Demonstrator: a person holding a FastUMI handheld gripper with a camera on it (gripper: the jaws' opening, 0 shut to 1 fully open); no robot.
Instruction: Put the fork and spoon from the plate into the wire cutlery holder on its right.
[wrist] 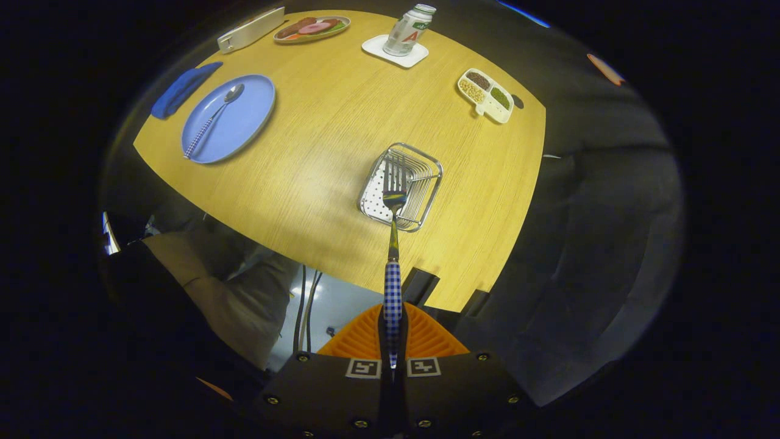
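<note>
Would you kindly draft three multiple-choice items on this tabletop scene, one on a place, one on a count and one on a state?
1. Where does the spoon lie?
A. On the blue plate
B. In the wire cutlery holder
C. On the white coaster

2. How many compartments does the white snack tray show?
A. One
B. Three
C. Five

3. What is the gripper doing?
A. Open over the plate
B. Shut on the spoon
C. Shut on the fork

Answers: A, since the spoon rests across the plate; B, since three fillings sit side by side; C, since the fingers clamp the checked handle, with the tines seen over the holder.
</note>
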